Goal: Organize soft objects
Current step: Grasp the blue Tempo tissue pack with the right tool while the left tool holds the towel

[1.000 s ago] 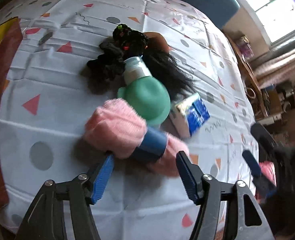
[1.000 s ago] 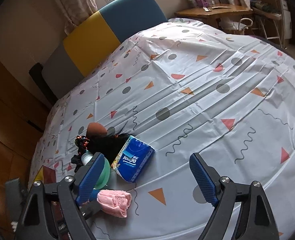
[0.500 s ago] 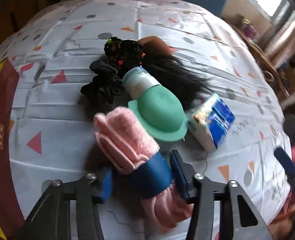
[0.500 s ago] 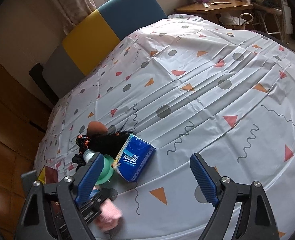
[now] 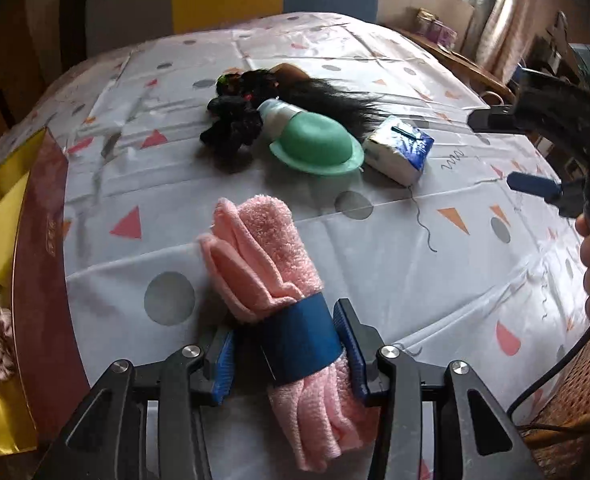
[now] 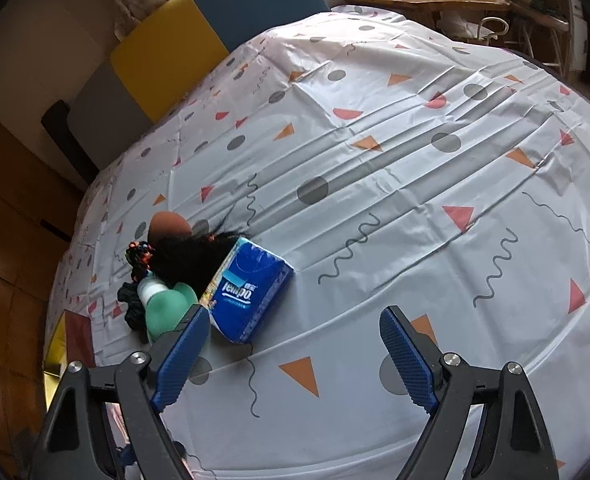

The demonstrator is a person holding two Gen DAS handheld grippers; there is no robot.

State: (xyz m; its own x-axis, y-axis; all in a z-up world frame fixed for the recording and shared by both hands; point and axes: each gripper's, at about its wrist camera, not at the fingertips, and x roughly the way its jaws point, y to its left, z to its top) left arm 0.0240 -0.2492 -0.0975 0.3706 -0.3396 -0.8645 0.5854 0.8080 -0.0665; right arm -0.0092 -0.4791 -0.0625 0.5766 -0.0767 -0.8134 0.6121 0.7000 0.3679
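My left gripper (image 5: 289,350) is shut on a rolled pink towel (image 5: 261,248) with a blue band, held just above the tablecloth. Beyond it lie a black scrunchie (image 5: 231,124), a black hairpiece (image 5: 327,94), a green squeeze bottle (image 5: 315,142) and a blue tissue pack (image 5: 401,150). My right gripper (image 6: 295,354) is open and empty, hovering right of the tissue pack (image 6: 249,292); the green bottle (image 6: 167,308) and hairpiece (image 6: 191,250) sit left of it.
An open red and gold box (image 5: 35,264) with yellow compartments stands at the table's left edge; it also shows in the right wrist view (image 6: 69,340). A yellow and blue chair back (image 6: 215,12) stands behind the table. A wooden side table (image 6: 431,0) is at the far right.
My left gripper closed on the pink towel and lifted it back from the green bottle, toward the near side. My right gripper stayed open and shifted slightly.
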